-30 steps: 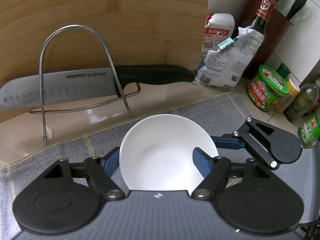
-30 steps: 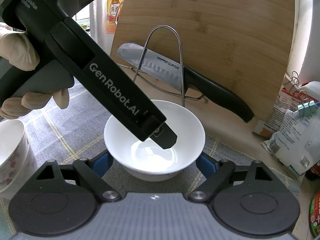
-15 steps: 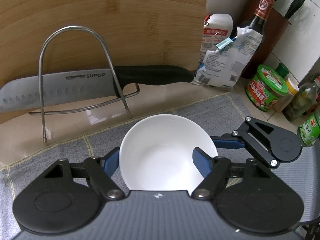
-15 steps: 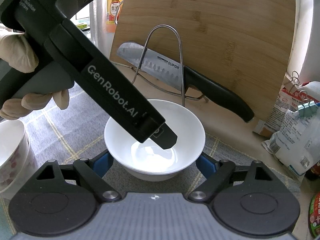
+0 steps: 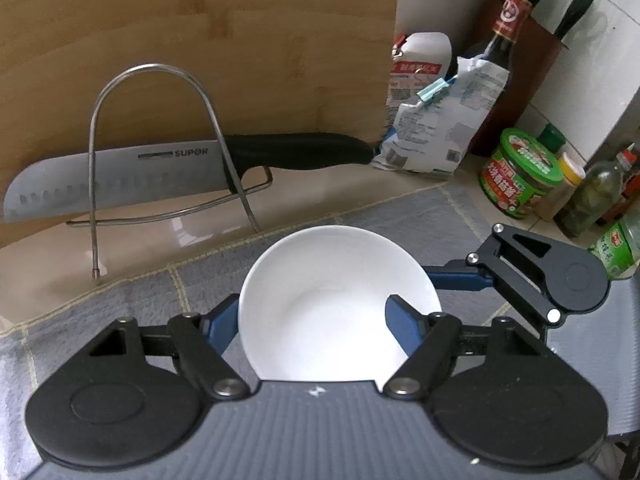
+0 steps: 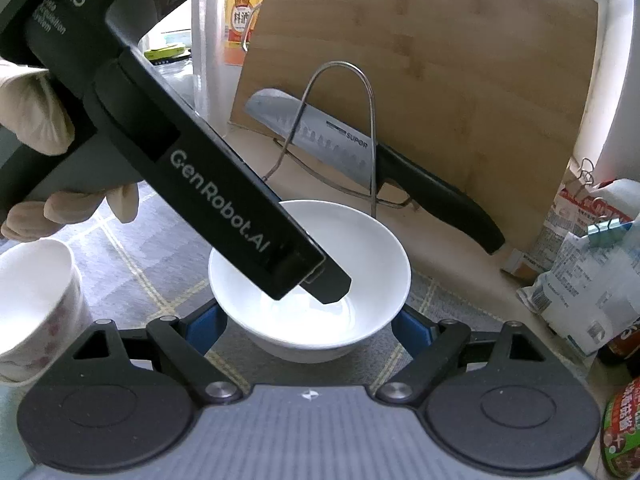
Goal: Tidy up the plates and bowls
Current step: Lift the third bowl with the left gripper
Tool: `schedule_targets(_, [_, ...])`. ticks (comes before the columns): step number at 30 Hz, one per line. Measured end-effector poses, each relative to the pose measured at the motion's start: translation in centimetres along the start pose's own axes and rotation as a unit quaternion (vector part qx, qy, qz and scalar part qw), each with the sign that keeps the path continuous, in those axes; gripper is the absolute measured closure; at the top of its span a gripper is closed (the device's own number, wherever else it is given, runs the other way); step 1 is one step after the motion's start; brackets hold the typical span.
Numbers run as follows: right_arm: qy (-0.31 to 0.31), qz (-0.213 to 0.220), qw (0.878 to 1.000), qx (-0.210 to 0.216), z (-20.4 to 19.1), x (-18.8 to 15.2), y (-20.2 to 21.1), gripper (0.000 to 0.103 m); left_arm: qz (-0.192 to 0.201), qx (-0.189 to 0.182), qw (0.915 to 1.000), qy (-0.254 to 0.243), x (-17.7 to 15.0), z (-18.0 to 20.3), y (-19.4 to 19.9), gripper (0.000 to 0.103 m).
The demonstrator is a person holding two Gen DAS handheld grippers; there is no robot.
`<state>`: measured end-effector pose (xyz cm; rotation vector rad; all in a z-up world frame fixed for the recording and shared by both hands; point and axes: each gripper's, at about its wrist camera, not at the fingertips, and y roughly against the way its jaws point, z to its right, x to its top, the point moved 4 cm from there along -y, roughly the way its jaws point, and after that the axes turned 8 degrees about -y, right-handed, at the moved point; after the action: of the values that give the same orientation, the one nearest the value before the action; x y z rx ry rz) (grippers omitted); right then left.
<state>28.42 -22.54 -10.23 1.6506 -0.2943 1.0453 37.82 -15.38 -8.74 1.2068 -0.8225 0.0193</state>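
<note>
Looking down my left gripper (image 5: 312, 320), I see the plain white glazed ceramic bowl (image 5: 336, 304), round, smooth and unmarked inside, standing upright on the grey checked cloth mat (image 5: 136, 300). One blue finger (image 5: 402, 326) sits inside the bowl and the other outside, clenched across its wall. My right gripper (image 6: 308, 326) stands released, its blue fingers either side of the bowl's base without touching it.
</note>
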Motion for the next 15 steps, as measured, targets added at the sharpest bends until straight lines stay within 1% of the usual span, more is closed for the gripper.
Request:
schedule_targets(8, [0.009, 0.01, 1.0, -0.004, -1.0, 0.6, 2.0, 0.011, 0.016, 0.002, 0.9999, -0.003, -0.1, 0.7, 2.1, 0.027])
schedule_targets(15, [0.012, 0.017, 1.0, 0.001, -2.1, 0.7, 3.4, 0.011, 0.028, 0.007, 0.9996, -0.004, -0.7, 1.3, 4.0, 0.027])
